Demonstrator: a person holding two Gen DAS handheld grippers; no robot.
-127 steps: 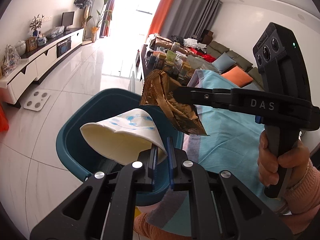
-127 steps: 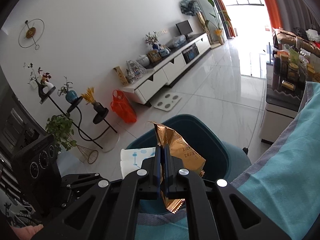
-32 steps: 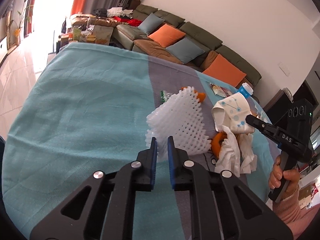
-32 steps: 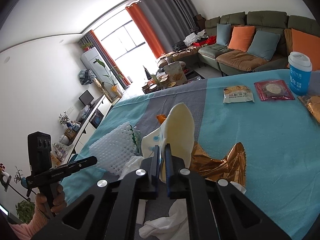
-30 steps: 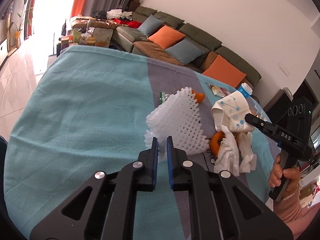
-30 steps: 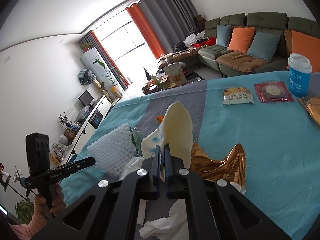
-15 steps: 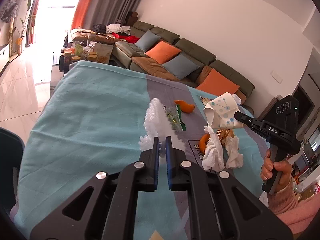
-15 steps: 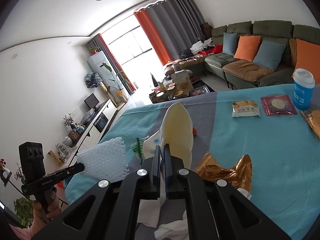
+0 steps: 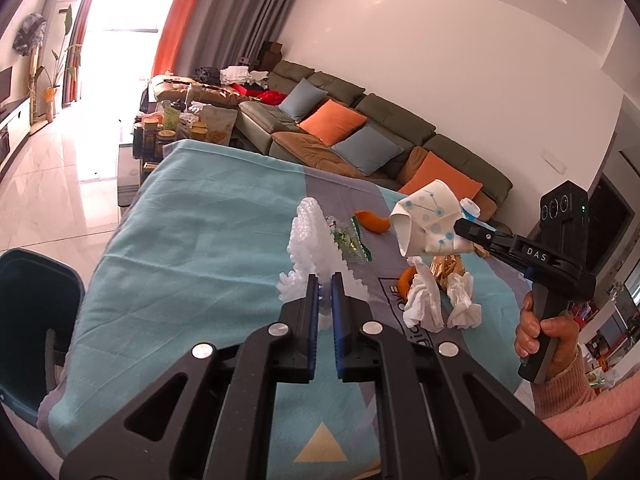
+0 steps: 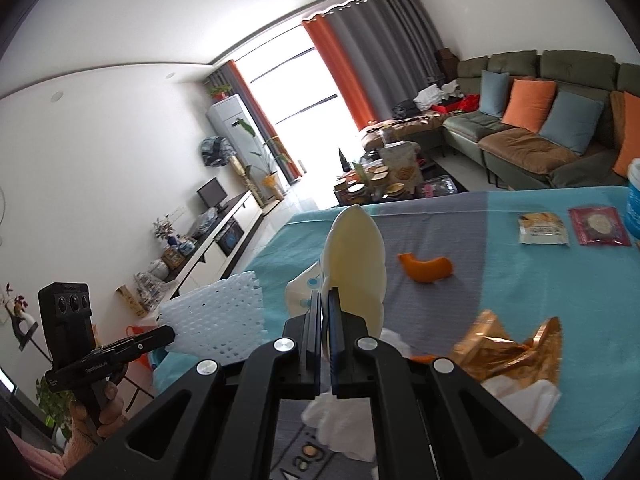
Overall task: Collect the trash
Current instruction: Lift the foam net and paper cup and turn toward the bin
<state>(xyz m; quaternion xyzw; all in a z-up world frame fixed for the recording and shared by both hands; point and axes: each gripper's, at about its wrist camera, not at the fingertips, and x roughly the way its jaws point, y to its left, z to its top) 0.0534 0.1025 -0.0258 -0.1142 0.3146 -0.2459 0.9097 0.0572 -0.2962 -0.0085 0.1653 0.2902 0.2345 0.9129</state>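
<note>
My left gripper (image 9: 325,280) is shut on a white foam net (image 9: 316,248), which stands edge-on above the teal and grey cloth; the right wrist view shows the same foam net (image 10: 218,322) flat at the left. My right gripper (image 10: 325,294) is shut on a crushed paper cup (image 10: 356,264) with blue dots, held above the table; in the left wrist view that paper cup (image 9: 426,224) hangs at the right. On the cloth lie crumpled tissues (image 9: 424,304), a gold wrapper (image 10: 508,344), orange peel (image 10: 426,267) and a small green wrapper (image 9: 350,240).
A dark teal bin (image 9: 28,312) stands off the table's left edge. Two sealed snack packets (image 10: 544,230) and a blue cup (image 10: 634,200) sit at the far right of the table (image 9: 192,240). Behind are a sofa (image 9: 360,128), a cluttered coffee table and a TV cabinet.
Both grippers have risen from the table with their loads. The foam net came off the cloth and turned edge-on to the left camera. The bin has come into view at the left.
</note>
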